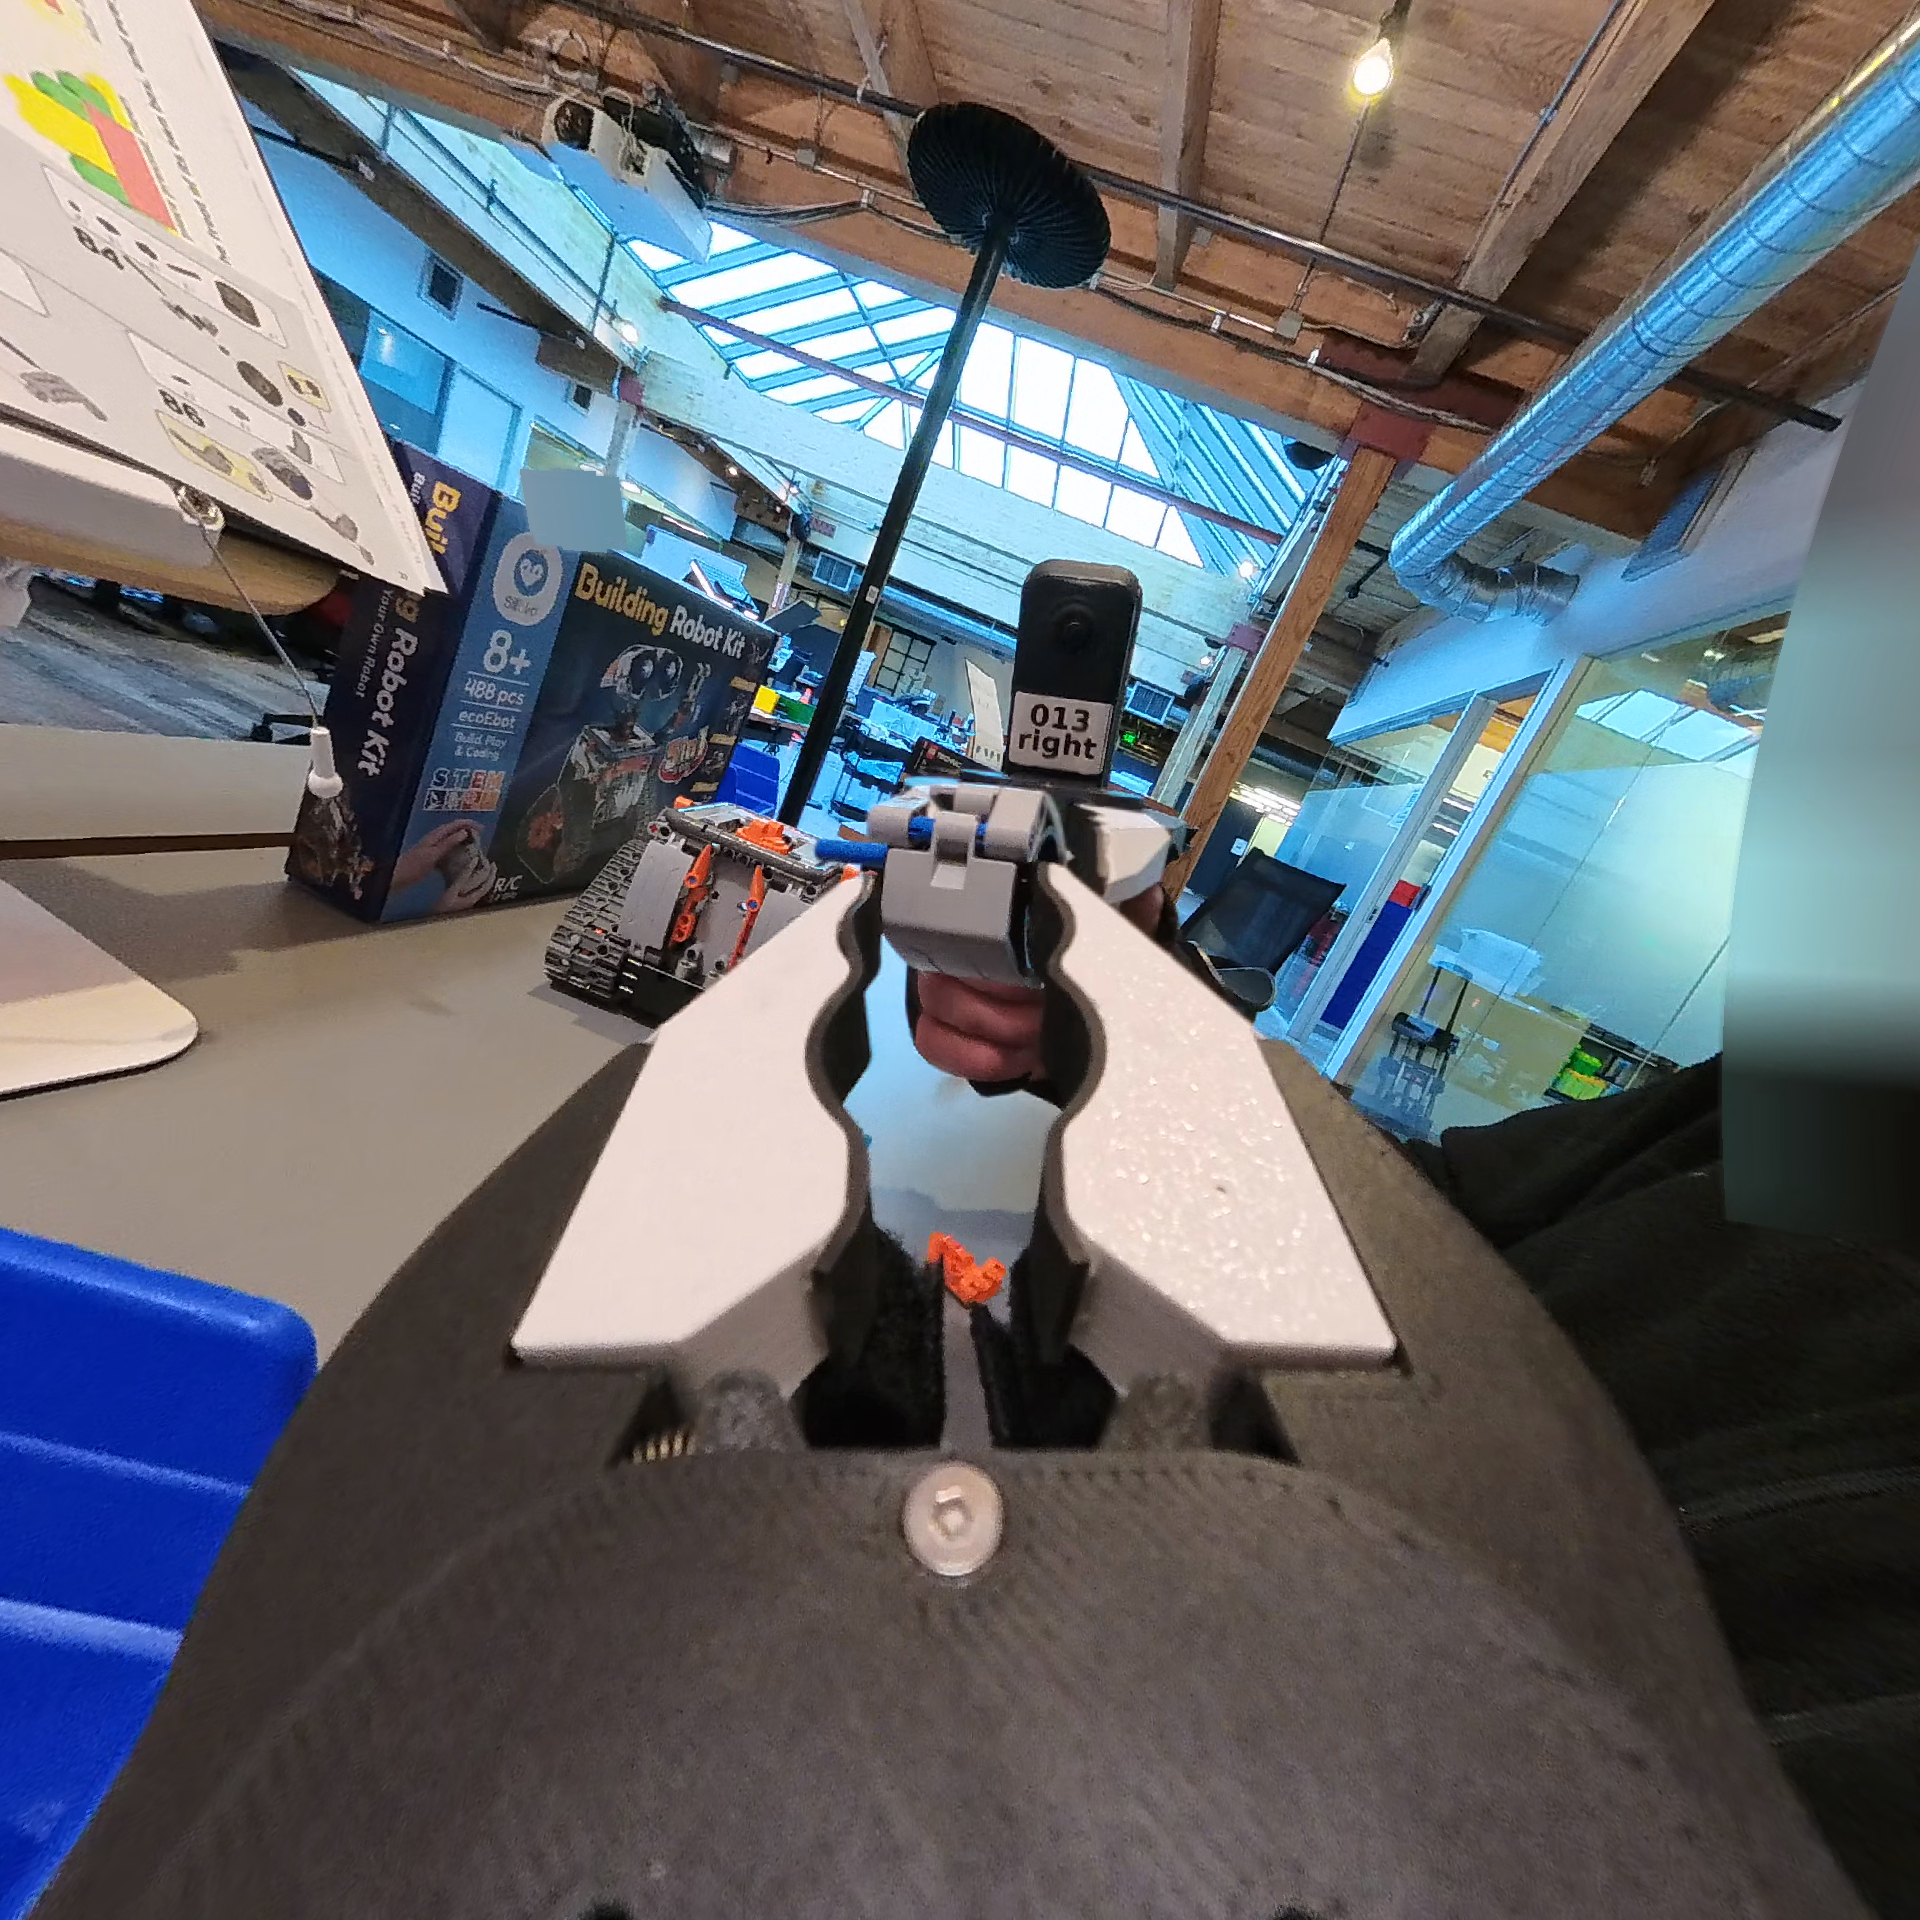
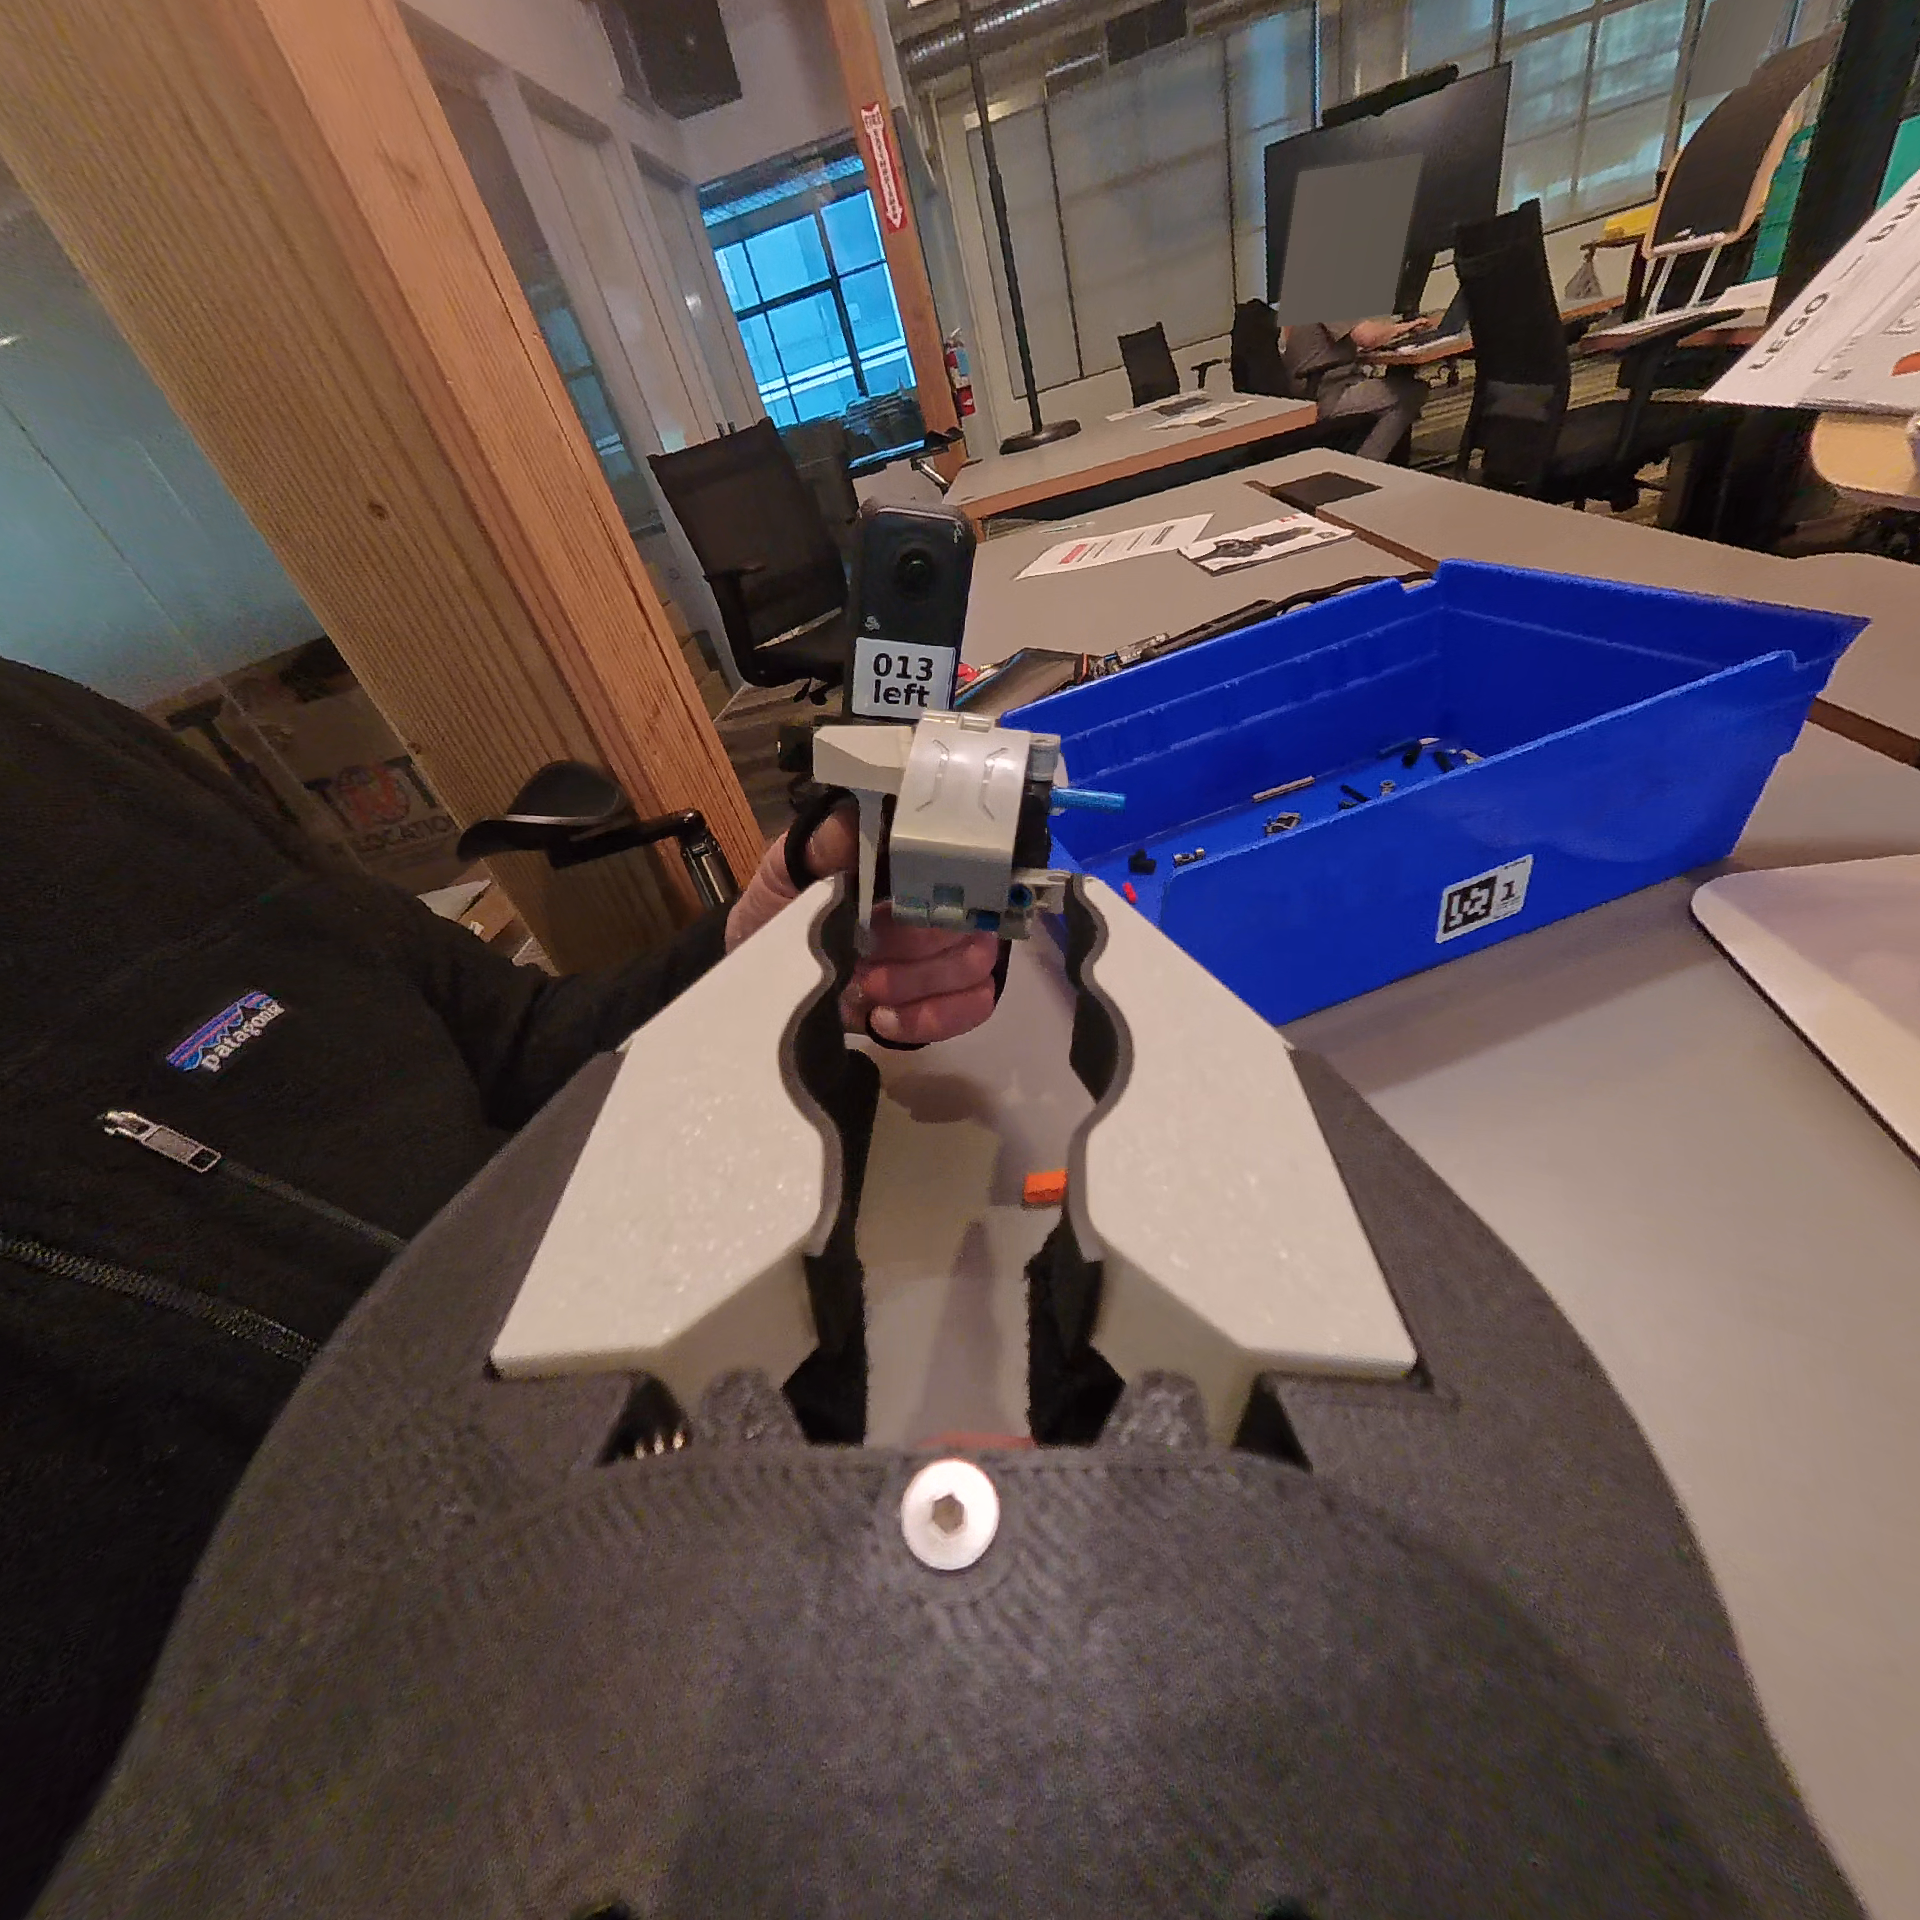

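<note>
Both grippers face each other above the grey table and meet on one grey brick assembly with blue pins. My left gripper is shut on it, fingertips pressing both sides. My right gripper closes on the lower part of the same assembly, its jaws standing a little wider. The right gripper's finger shows just behind the assembly, and a hand holds its grip. A small orange piece lies on the table below, and it also shows in the right wrist view.
A blue bin with several small parts stands on the table. A tracked brick robot and a kit box stand farther back. An instruction sheet sits on a white stand. A black-jacketed person is close by.
</note>
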`<state>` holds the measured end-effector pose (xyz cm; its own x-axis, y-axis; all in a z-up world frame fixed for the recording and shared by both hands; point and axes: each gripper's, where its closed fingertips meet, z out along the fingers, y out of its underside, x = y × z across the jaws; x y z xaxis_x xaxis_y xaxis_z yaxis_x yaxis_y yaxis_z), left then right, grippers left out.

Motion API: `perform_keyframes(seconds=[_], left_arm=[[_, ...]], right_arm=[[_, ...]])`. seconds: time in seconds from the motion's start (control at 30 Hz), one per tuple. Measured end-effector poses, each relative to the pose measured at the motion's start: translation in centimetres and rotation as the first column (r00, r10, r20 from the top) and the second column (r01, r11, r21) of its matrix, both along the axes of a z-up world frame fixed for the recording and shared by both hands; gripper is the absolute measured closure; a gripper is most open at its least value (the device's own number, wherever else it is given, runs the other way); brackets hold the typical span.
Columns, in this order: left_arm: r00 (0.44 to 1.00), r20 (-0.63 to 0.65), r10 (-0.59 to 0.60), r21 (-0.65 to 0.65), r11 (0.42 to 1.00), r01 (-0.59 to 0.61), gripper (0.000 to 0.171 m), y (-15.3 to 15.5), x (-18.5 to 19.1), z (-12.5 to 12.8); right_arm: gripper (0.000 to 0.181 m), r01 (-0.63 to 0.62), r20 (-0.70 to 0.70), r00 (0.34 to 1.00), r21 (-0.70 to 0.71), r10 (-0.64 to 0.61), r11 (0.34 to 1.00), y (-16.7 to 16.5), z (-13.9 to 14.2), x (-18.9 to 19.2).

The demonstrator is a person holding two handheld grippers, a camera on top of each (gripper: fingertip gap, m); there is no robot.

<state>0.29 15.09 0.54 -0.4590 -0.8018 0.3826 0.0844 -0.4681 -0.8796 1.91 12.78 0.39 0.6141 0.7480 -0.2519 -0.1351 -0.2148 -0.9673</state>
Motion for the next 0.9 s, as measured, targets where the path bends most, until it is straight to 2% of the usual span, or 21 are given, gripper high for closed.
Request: perform_keyframes(seconds=[0.1,0.13,0.2,0.3,0.4,0.5,0.63,0.7,0.9], left_arm=[[1.000,-0.019,0.019,0.039,0.999,-0.019,0.146,-0.2,0.3,-0.3],[0.999,-0.025,0.024,0.056,0.998,-0.023,0.146,-0.3,0.4,-0.4],[0.999,-0.028,0.021,0.074,0.997,-0.018,0.146,-0.7,0.5,-0.4],[0.999,-0.014,0.041,0.116,0.993,-0.039,0.145,-0.9,0.4,-0.2],[0.999,0.033,0.013,0.125,0.992,-0.018,0.141,-1.5,-0.1,0.6],[0.999,0.026,-0.044,0.108,0.993,0.041,0.133,-2.2,0.0,0.5],[0.998,0.027,-0.058,0.128,0.990,0.054,0.143,-2.7,0.0,0.4],[0.997,0.035,-0.067,0.141,0.988,0.061,0.143,-2.9,-0.3,0.5],[1.000,0.015,-0.025,0.322,0.947,0.019,0.144,-3.8,-0.8,-0.1]], right_arm=[[0.141,0.008,0.021,1.000,0.002,-0.008,1.000,0.2,-0.2,-0.6],[0.143,0.013,0.037,0.999,0.003,-0.013,1.000,0.3,-0.4,-0.8],[0.158,0.023,0.069,0.997,0.009,-0.024,1.000,0.3,-0.7,-0.9],[0.159,0.022,0.092,0.995,0.042,-0.026,0.999,0.1,-0.5,-0.9],[0.159,0.017,0.053,0.998,0.088,-0.022,0.996,-0.2,0.5,-1.1],[0.159,-0.002,0.001,1.000,0.091,0.002,0.996,-0.3,0.7,-1.4],[0.159,-0.031,-0.015,0.999,0.114,0.033,0.993,-0.5,0.8,-2.3],[0.159,-0.032,0.020,0.999,0.139,0.029,0.990,-0.7,0.9,-2.5],[0.159,-0.064,0.201,0.979,0.163,0.030,0.984,-1.7,0.0,-2.9]])
